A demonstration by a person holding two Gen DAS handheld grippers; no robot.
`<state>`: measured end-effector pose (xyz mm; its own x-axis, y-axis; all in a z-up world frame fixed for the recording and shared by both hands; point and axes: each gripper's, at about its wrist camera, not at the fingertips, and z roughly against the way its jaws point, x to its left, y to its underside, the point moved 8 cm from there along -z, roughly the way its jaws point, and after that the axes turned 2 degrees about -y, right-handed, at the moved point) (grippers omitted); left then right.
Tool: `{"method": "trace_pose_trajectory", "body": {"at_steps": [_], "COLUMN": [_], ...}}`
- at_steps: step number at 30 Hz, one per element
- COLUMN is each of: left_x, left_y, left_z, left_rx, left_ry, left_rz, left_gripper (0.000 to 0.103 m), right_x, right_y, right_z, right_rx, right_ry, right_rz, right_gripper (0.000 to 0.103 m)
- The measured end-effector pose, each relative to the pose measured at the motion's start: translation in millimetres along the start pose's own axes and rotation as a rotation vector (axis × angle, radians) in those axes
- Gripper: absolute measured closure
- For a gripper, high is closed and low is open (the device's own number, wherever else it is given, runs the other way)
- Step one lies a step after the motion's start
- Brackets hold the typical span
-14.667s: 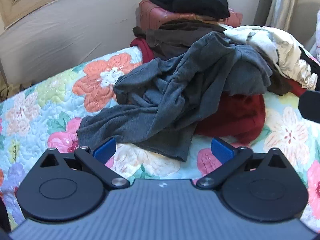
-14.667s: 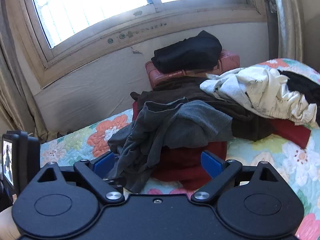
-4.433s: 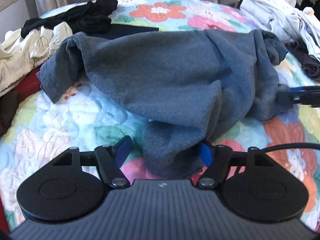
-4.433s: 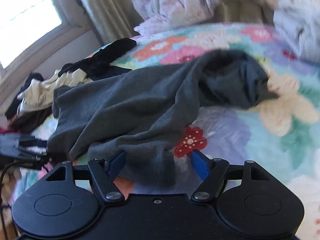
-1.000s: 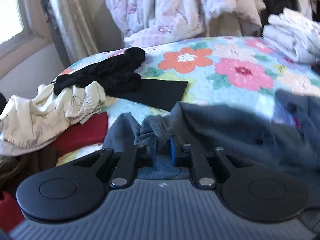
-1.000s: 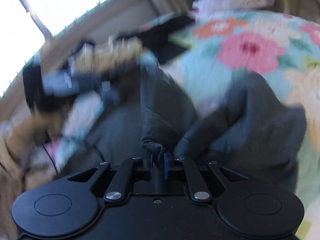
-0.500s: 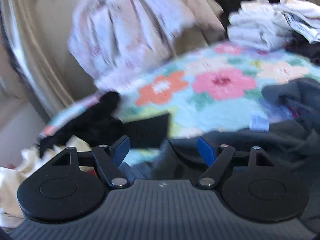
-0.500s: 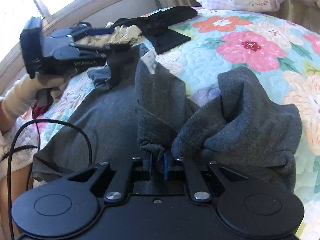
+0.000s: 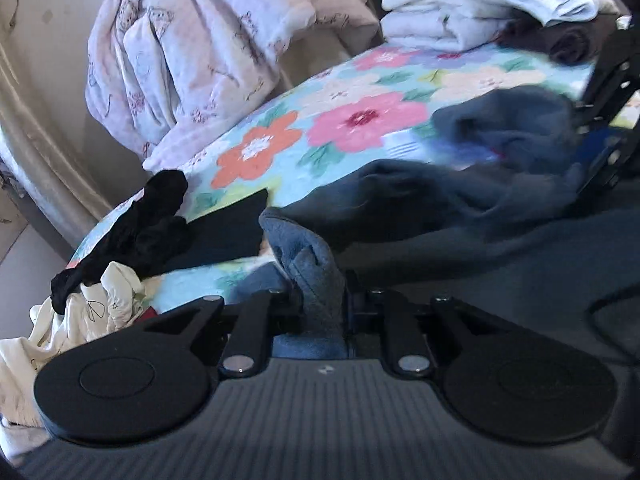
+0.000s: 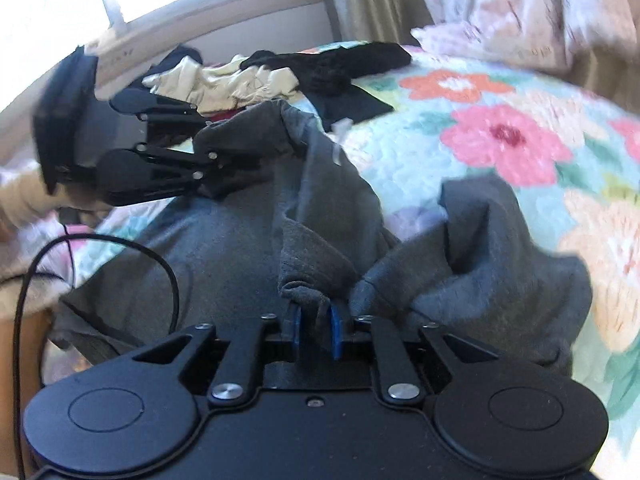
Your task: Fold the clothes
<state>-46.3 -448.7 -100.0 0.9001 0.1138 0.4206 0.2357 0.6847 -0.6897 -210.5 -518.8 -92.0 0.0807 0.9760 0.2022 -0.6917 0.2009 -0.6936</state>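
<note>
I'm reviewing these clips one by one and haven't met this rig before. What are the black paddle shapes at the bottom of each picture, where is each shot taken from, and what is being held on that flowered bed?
There is no robot here: a person holds a two-finger gripper in each hand, and each carries a wide-angle camera that looks forward along its fingers. The black discs and arms at the bottom are the gripper's own body.

In the left wrist view, the left gripper has a fold of the grey sweatshirt between its closing jaws. In the right wrist view, the right gripper has another bunch of the same garment between its blue pads, and its jaws are opening.

The sweatshirt lies spread on a floral quilt. Beyond it lie a crumpled black garment, a cream garment and a stack of white clothes.
</note>
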Motion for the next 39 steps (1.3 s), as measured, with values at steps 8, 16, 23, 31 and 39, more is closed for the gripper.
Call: {"method": "trace_pose_trajectory", "body": {"at_steps": [8,16,23,31,39], "left_x": [27.8,76.1,137.6,161.4,123.3], "left_y": [14.1,-9.9,-59.9,-49.6,16.4], "left_z": [-21.8,-49.1,-49.4,-88.9,-97.2], "left_rx": [0.097,0.055,-0.080,-0.038,0.133], "left_ry": [-0.098,-0.089,-0.208,-0.267,-0.050], "left_rz": [0.066,0.237,0.301,0.423,0.518], "left_gripper": [0.088,0.088,0.089,0.060,0.056], "right_x": [21.1,-44.2,-116.8,-163.2,-157.0], "right_y": [-4.2,-62.1,-137.9,-179.0,-116.9], "right_z": [-5.5,27.6,56.9,28.6,-5.7], "right_rx": [-0.007,-0.168,-0.320,-0.387,-0.216], "right_ry": [0.190,0.357,0.522,0.487,0.418], "right_rz": [0.189,0.047,0.024,-0.006,-0.168], "right_gripper": [0.089,0.092,0.093,0.083,0.052]}}
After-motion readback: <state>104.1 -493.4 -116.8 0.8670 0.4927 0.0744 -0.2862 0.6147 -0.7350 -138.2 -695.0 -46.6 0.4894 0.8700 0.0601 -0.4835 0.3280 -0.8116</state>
